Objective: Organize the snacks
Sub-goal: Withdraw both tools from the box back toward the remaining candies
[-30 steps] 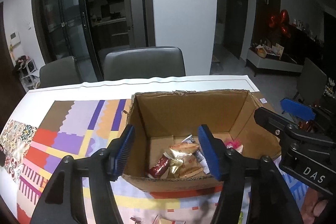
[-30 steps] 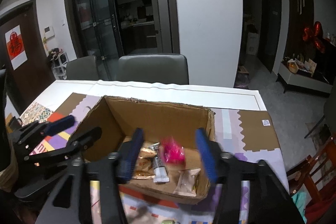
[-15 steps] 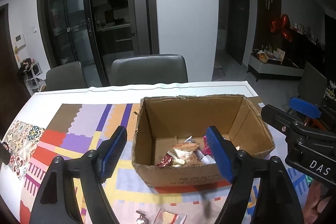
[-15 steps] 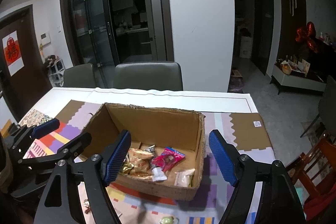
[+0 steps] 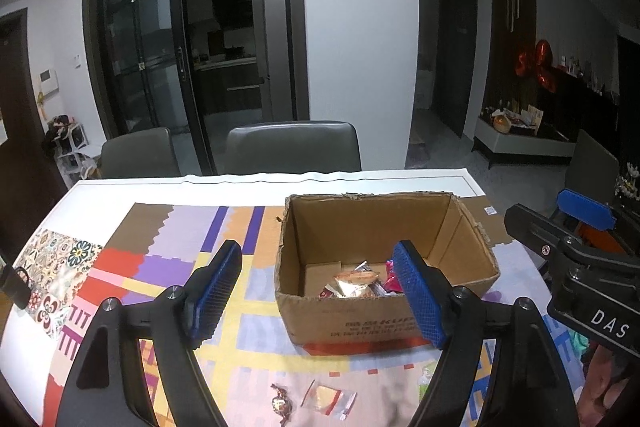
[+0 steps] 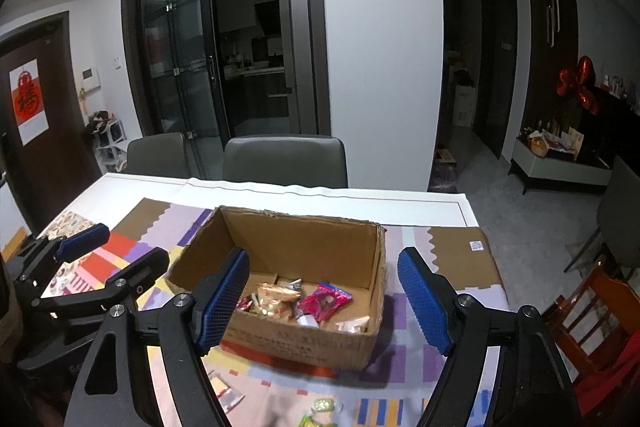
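Both my left tongs [image 5: 316, 293] and right tongs [image 6: 324, 301] now gape wide and empty, drawn back from the cardboard box [image 5: 384, 323] mid-table where snacks [image 6: 296, 301] landed, so loose packets [image 5: 328, 397] at the near edge come next.

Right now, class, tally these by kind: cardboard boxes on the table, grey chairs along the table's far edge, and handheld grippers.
Cardboard box: 1
Grey chairs: 2
Grippers, the left gripper and the right gripper, both with jaws apart and nothing between them: 2
Total: 5
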The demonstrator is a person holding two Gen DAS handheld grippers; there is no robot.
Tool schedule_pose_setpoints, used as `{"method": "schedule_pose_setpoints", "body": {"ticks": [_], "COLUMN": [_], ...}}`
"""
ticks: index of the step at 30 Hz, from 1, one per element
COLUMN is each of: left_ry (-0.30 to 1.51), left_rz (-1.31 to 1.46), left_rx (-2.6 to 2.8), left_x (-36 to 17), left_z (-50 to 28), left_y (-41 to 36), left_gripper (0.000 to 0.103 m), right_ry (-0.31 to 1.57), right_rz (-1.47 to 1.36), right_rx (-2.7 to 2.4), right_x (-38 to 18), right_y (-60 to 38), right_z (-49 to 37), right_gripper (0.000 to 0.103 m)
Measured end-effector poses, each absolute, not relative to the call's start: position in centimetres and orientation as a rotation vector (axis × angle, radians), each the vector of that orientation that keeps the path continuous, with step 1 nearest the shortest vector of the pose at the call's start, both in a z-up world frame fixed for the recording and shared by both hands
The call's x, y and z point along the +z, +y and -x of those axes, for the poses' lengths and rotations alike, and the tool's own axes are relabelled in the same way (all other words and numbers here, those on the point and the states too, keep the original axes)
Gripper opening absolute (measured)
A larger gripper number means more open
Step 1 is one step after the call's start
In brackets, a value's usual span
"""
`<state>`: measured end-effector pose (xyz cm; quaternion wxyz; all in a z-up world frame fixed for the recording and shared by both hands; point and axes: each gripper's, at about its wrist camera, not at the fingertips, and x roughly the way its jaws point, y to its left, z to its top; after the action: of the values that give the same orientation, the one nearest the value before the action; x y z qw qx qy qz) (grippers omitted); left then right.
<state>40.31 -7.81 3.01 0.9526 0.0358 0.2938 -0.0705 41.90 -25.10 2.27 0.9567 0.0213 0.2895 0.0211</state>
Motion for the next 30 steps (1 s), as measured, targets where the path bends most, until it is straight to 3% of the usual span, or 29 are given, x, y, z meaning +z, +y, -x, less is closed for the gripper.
{"method": "schedule_pose_setpoints", "body": {"ticks": [23,30], "left_ry": [0.546,0.534], "left_rz": [-0.055,-0.052], "left_rx": [-0.141,-0.136], "left_x": [4.1,4.0], "left_z": [-34.0,-32.7], "left_y": [-5.6,-5.3], "left_gripper": [0.08,0.087], "right_ry": [0.54,0.545], "right_rz": [-0.016,-0.032], "right_rx": [0.025,0.015], "right_x": [3.8,3.4], "right_y": [-23.5,-23.4], "right_z": [-34.7,-33.2], "right_gripper": [0.077,0.077]}}
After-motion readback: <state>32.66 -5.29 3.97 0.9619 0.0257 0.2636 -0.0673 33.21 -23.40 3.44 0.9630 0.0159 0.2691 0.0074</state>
